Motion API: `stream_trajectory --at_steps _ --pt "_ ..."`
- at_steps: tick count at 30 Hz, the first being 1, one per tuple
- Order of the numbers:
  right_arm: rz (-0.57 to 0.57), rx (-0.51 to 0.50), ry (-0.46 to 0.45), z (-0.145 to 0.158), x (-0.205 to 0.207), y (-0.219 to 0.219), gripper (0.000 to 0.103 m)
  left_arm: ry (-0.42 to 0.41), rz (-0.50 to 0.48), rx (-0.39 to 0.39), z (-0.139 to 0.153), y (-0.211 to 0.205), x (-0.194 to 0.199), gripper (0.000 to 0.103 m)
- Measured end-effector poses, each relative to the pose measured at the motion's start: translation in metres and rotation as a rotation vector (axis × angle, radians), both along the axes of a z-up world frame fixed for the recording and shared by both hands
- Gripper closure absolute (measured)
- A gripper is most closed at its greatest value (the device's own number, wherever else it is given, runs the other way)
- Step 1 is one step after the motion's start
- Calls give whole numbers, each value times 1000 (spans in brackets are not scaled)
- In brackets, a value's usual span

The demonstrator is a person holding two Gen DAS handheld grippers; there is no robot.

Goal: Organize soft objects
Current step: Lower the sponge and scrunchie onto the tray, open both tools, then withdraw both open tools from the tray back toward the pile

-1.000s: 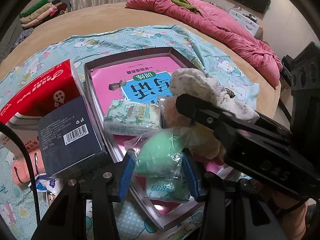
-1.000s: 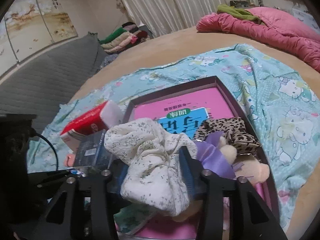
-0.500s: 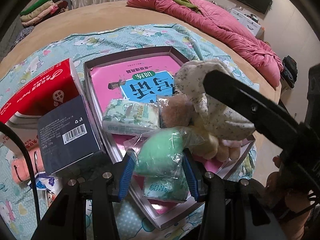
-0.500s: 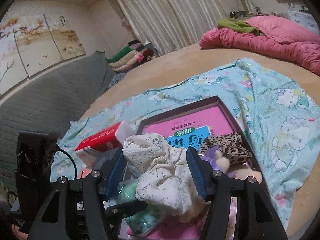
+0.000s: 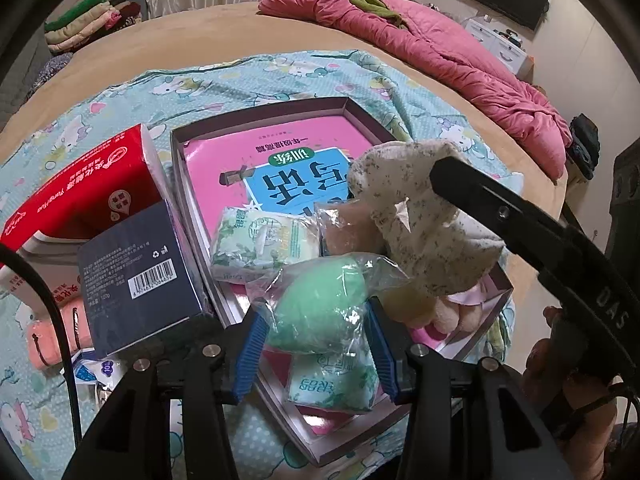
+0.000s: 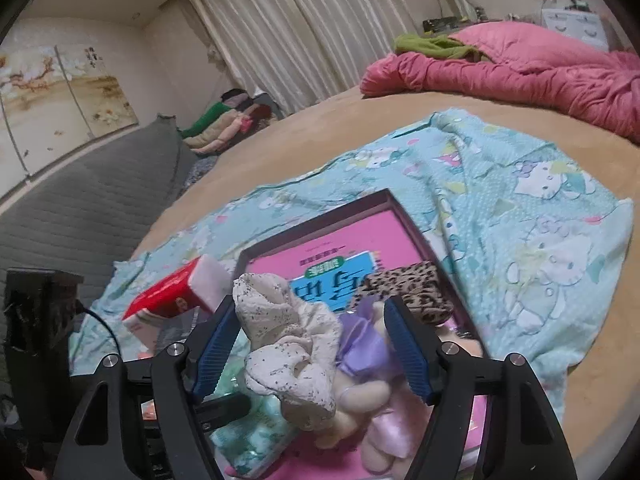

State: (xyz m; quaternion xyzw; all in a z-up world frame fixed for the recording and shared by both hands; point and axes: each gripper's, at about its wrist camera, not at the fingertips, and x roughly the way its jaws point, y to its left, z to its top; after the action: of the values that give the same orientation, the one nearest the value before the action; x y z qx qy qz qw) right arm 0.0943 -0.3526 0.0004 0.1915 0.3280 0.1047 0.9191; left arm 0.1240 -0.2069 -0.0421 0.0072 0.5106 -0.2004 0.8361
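Scrunchies, tissue packs and a plush already piled at five o'clock in the shallow box (image 5: 360,110). Left gripper (image 5: 316,338) clamped on bagged green sponge (image 5: 320,308) over box's six o'clock edge, not yet set down. Right gripper (image 6: 308,354) opening, pads clear of speckled cream scrunchie (image 6: 288,344) between them.

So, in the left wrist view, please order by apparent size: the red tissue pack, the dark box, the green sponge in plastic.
1. Red tissue pack and dark box: they look alike, and the box is nearer the camera, so no ranking.
2. Green sponge, smallest, though nearest.
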Motion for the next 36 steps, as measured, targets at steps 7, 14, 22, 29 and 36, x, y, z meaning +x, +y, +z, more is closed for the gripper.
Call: stream_trajectory --at_steps 7,14,22,29,36 --pt "111 50 -77 15 -12 13 28 2 0 7 0 -1 -2 54" --pt "58 69 -113 25 -26 2 28 15 4 9 -1 0 -3 53" --pt "-18 69 -122 34 -38 -11 28 19 14 -6 5 4 -6 45" --pt "-25 40 -123 41 -42 -4 27 -7 11 -15 17 11 -13 37" --pt "-22 9 -130 49 -48 7 27 -34 21 -27 32 25 -24 36"
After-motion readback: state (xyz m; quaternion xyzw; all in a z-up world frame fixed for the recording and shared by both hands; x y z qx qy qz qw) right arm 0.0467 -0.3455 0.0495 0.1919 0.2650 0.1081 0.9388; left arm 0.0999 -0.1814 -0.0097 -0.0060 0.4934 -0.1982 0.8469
